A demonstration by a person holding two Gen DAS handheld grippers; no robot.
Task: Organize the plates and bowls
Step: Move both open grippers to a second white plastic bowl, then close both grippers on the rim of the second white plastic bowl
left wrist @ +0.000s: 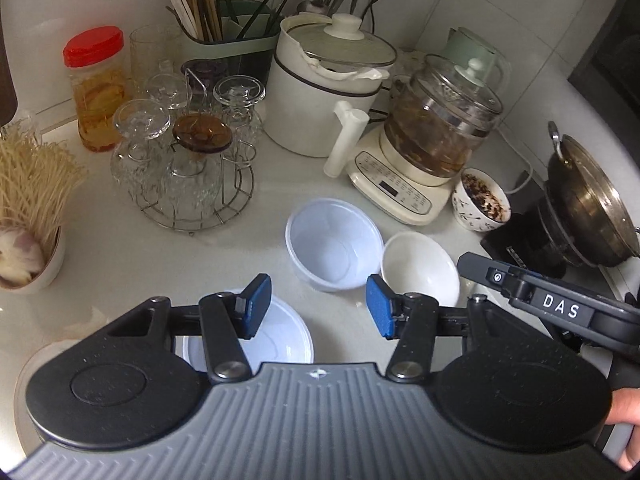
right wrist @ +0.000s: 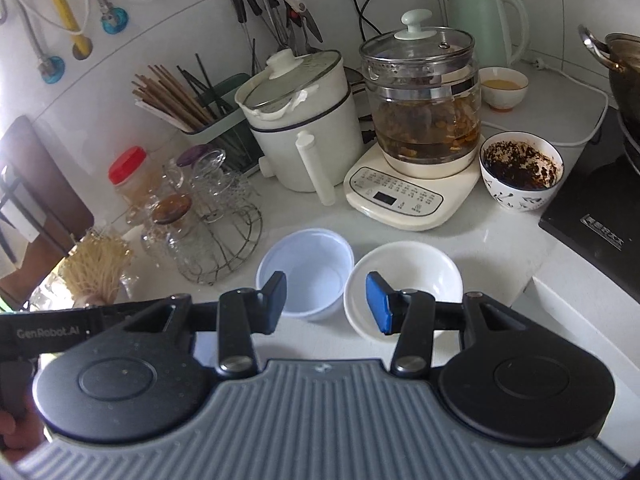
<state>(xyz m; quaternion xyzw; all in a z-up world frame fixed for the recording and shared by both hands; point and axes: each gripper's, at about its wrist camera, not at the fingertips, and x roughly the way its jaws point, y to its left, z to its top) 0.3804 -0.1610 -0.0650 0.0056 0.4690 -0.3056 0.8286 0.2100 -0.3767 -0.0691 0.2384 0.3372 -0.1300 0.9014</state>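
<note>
— Left gripper (left wrist: pixel 318 306)?
— Hovering over the white counter (left wrist: pixel 260 236), blue pads (left wrist: pixel 380 312) spread apart, pinching nothing. Bare counter between them.

— And the bowls on that side?
— Translucent plastic bowl (left wrist: pixel 334 246) just ahead of the pads, upright and empty. White ceramic bowl (left wrist: pixel 420 268) touching it on the right, or very nearly. Second plastic bowl (left wrist: pixel 280 340) nearer the camera, partly hidden behind the left finger.

— Right gripper (right wrist: pixel 326 300)?
— Also spread, holding nothing. Poised above the gap between the same plastic bowl (right wrist: pixel 306 276) and ceramic bowl (right wrist: pixel 404 280), right pad in front of the ceramic bowl's inside. Whether touching, cannot tell.

— Anything of the other gripper in the left view?
— Yes, its dark body at the right edge, beside part of a hand (left wrist: pixel 628 424).

— Behind the bowls?
— Glass kettle (right wrist: pixel 420 120) on a cream base, white lidded pot (right wrist: pixel 300 120) to its left, wire rack of upturned glasses (left wrist: pixel 188 160), red-capped jar (left wrist: pixel 98 88), holder of chopsticks (left wrist: pixel 200 4). Patterned bowl (right wrist: pixel 520 172) with dark residue to the right of the kettle base, next to a black cooktop (right wrist: pixel 592 208).
</note>
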